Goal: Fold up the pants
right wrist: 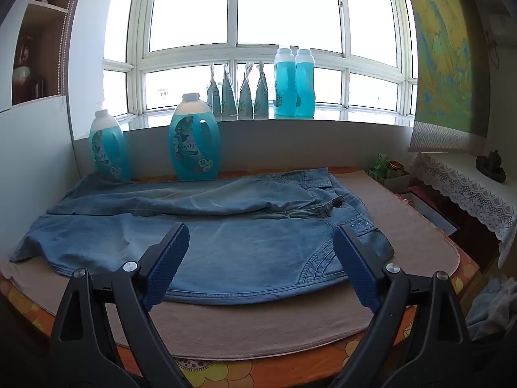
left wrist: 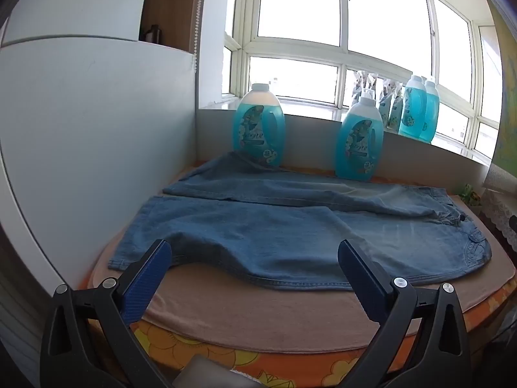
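Denim pants (left wrist: 290, 226) are laid flat on a beige mat (left wrist: 258, 317), unfolded, both legs side by side. The long axis runs 9-to-3 across both views: leg hems at 9 o'clock, waistband at 3 o'clock. The fold is judged not yet started.

The left gripper (left wrist: 255, 258) is released, jaws spread wide, nothing between the blue pads (left wrist: 147, 279). It is held just short of the near leg, which lies at 12 o'clock from it; the near hem corner sits at about 10 o'clock of its left finger. The right gripper (right wrist: 261, 252) is likewise wide open and empty, with the hip and curved pocket stitching (right wrist: 318, 263) lying between its fingers at 12 to 1 o'clock. No contact with cloth is seen on either tool.

Judged split: the left hand is nearer the hem end, the right hand nearer the waist end. The near long edge is presented to both, so a lengthwise fold of the near leg away over the far leg, toward 12 o'clock, seems the likely opening move.

View differences: the waistband button (right wrist: 337, 202) and cargo pocket are shown clearly only in the right wrist view; the hem edge of the near leg is clearer in the left wrist view. Two detergent bottles (right wrist: 194, 139) stand at 12 o'clock; whether they touch the far leg cannot be told.
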Motion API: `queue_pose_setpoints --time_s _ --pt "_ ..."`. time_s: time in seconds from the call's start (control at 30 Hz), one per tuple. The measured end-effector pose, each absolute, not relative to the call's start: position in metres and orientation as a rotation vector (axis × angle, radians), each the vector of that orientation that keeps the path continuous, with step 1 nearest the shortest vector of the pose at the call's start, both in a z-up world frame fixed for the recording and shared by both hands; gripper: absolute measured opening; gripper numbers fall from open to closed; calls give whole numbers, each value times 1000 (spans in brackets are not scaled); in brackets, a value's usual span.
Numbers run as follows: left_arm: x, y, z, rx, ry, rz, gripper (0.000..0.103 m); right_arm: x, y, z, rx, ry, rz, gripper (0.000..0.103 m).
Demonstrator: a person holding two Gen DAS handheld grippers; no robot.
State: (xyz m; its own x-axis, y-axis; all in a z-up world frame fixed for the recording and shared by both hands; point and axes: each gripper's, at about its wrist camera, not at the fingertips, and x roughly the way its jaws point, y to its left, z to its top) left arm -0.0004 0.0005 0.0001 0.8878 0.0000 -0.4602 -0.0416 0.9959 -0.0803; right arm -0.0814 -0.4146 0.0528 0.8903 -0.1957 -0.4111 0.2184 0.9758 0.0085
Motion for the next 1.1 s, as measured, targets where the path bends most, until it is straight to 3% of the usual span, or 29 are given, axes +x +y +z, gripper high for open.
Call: queue_pose_setpoints --time_s 1.1 --pt "-2 1 -3 -79 480 39 103 -84 -403 54 17 403 -213 98"
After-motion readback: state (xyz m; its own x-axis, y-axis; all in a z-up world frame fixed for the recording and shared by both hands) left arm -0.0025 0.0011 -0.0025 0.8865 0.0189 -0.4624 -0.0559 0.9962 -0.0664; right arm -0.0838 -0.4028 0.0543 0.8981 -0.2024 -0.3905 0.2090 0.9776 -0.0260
